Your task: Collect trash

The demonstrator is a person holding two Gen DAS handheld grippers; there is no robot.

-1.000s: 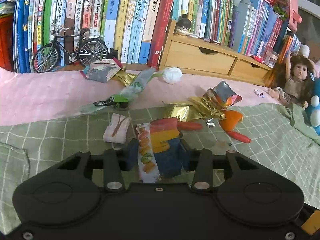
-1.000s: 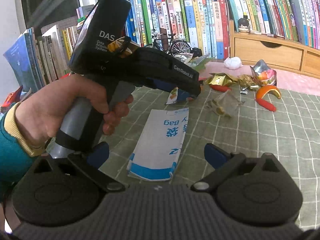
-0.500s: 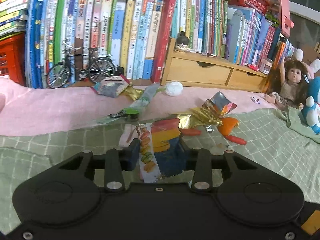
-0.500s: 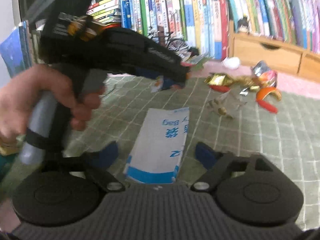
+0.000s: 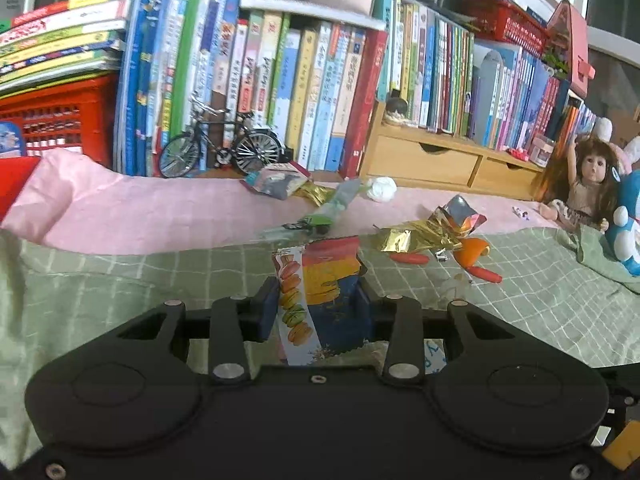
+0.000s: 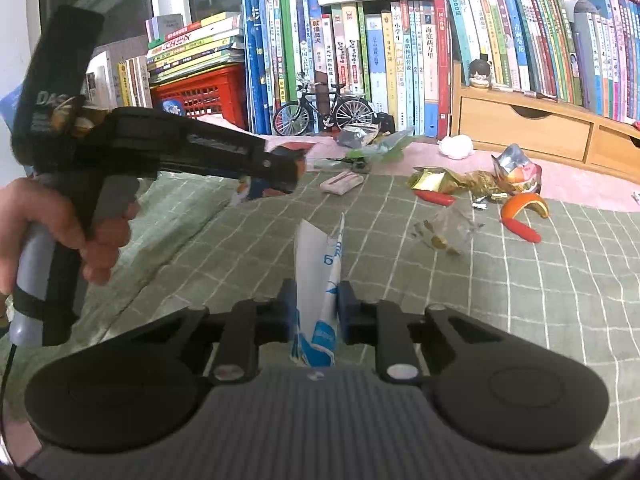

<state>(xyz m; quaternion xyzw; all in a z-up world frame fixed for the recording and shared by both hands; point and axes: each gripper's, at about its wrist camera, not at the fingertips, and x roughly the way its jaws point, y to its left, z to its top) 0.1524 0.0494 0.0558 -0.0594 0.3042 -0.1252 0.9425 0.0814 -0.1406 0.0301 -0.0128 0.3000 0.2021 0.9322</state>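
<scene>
Looking along the left gripper (image 5: 316, 304), a macaron snack wrapper (image 5: 320, 300) is seen clamped between the pads, its long axis upright; gold foil (image 5: 416, 236), orange peel (image 5: 470, 250) and more litter are spread ahead and to the right on the green checked cloth (image 5: 120, 280), nothing barring the way. From the right wrist, the right gripper (image 6: 318, 310) is shut on a white-and-blue bag (image 6: 318, 268), pinched upright, apparently folded. The left gripper (image 6: 280, 172) is held up ahead-left, a clear crumpled wrapper (image 6: 448, 228) lying ahead-right.
</scene>
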